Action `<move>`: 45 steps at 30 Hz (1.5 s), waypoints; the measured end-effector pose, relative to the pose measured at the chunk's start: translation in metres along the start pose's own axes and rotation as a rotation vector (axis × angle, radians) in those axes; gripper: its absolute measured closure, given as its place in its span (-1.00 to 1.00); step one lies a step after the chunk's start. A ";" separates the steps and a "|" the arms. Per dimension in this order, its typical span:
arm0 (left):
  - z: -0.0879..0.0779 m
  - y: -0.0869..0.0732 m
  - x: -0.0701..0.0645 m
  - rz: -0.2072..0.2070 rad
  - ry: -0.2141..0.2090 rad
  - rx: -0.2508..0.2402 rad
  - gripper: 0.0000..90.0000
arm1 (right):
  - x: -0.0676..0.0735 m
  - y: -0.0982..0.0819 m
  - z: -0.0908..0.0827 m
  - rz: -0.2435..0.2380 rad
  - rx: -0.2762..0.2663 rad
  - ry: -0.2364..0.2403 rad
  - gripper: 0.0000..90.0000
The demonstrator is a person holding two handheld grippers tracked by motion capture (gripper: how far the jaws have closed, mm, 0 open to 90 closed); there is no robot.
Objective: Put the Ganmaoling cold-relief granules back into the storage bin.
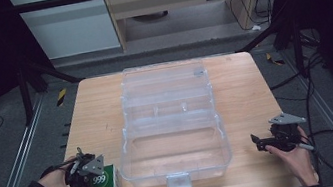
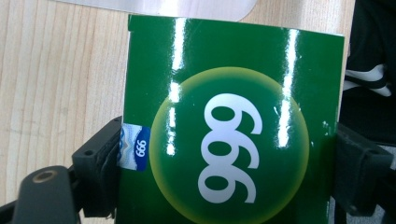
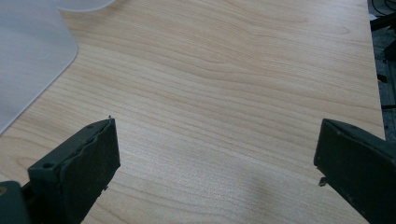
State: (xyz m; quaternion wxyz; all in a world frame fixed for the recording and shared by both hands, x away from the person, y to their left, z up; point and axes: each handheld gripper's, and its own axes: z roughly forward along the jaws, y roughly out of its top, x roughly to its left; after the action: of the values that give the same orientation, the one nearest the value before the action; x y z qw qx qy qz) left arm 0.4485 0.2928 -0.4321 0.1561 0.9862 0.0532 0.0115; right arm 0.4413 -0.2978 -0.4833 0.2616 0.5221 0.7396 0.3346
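A green box [image 1: 110, 180] with a yellow circle and the white number 999 lies on the wooden table [image 1: 245, 91] near its front left corner. My left gripper [image 1: 91, 179] holds it, one black jaw pressed on each long side of the green box [image 2: 229, 135]. At the front right, my right gripper [image 1: 259, 142] sits in a hand just above the table. Its jaws stand wide apart in the right gripper view, with bare wood between them and nothing held by my right gripper [image 3: 215, 163].
A large clear plastic case [image 1: 169, 123] with its lid open stands in the middle of the table, between the two grippers. A corner of the clear case [image 3: 28, 56] lies to the left of the right jaws. Cables trail off the table's right edge.
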 end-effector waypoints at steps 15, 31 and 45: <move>-0.034 0.006 -0.006 -0.025 0.016 -0.071 -0.68 | 0.001 -0.001 0.000 0.008 0.006 0.007 -0.98; -0.080 0.018 -0.011 -0.009 0.071 -0.083 -0.68 | 0.001 -0.001 0.000 0.005 0.003 0.008 -0.98; -0.100 0.043 -0.013 0.018 0.081 -0.131 -0.67 | 0.001 0.000 -0.001 0.008 0.002 0.011 -0.98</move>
State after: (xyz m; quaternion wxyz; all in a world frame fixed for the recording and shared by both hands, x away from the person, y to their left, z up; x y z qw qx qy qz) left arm 0.4358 0.2814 -0.3237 0.2181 0.9730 0.0500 0.0565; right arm 0.4401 -0.2976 -0.4830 0.2557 0.5233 0.7394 0.3378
